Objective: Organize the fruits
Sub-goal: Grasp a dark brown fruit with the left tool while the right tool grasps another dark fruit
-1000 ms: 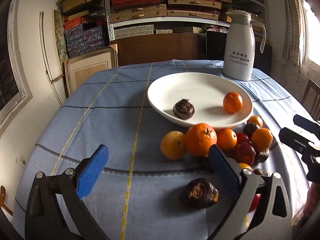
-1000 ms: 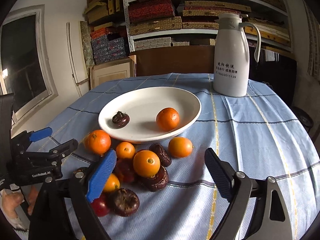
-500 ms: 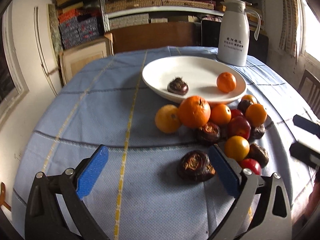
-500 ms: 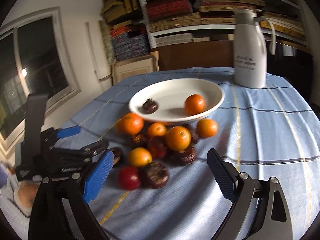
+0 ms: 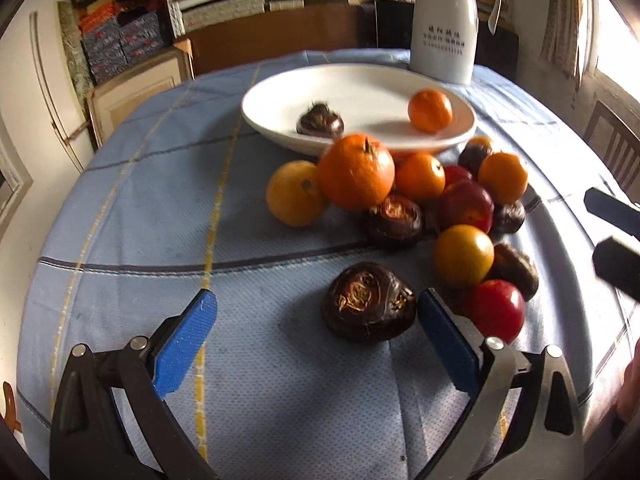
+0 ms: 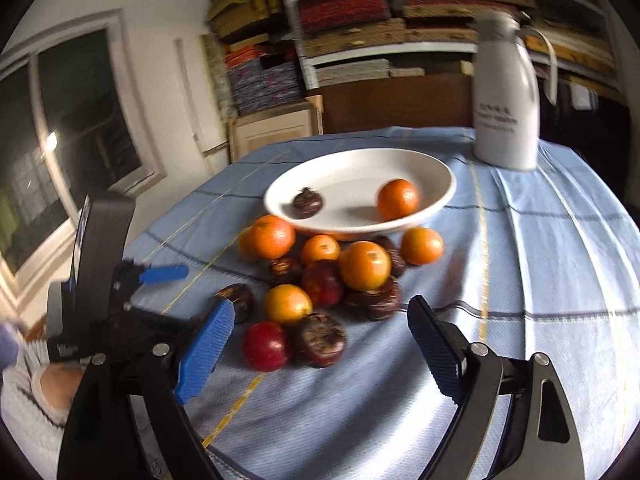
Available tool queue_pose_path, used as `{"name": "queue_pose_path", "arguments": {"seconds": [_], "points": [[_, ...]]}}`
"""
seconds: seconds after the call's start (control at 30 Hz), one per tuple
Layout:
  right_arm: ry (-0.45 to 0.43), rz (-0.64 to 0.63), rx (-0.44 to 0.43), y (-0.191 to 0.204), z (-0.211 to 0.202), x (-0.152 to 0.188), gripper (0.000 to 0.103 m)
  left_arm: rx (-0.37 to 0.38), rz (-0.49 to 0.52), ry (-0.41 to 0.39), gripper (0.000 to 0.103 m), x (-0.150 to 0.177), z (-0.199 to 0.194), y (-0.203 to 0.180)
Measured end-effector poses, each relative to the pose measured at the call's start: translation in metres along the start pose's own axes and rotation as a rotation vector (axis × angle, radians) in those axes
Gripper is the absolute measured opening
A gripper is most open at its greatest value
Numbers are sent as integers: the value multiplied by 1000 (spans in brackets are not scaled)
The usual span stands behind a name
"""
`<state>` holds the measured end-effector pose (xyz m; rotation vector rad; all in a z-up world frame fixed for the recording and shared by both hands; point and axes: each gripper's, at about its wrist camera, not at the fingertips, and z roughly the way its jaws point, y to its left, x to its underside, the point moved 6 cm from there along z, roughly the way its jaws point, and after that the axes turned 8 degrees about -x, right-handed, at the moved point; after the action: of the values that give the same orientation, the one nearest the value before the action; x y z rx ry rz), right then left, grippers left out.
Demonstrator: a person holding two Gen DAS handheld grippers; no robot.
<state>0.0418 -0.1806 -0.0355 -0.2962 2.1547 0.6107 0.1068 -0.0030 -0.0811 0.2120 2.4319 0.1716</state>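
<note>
Left wrist: left tongs spread wide, empty, low over the desk; dark water chestnut sits just inside the right pad, likely the next pick. White plate beyond already holds two fruits.

Right wrist: right tongs also apart, empty, hovering short of the fruit pile, which lies on the cloth beside the plate.
</note>
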Motion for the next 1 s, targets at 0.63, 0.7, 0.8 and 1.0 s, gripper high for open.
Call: {"name": "queue_pose_path", "arguments": {"seconds": [0.63, 0.7, 0.8, 1.0], "points": [[119, 246, -118, -42, 26, 12, 59, 151, 64, -1, 47, -1, 0, -24], [150, 282, -157, -43, 32, 16, 52, 157, 46, -6, 47, -1, -1, -21], [188, 314, -208, -40, 39, 21, 52, 166, 12, 0, 47, 0, 0, -14], [230, 344, -232, -34, 56, 25, 50, 159, 12, 5, 47, 1, 1, -15]]}}
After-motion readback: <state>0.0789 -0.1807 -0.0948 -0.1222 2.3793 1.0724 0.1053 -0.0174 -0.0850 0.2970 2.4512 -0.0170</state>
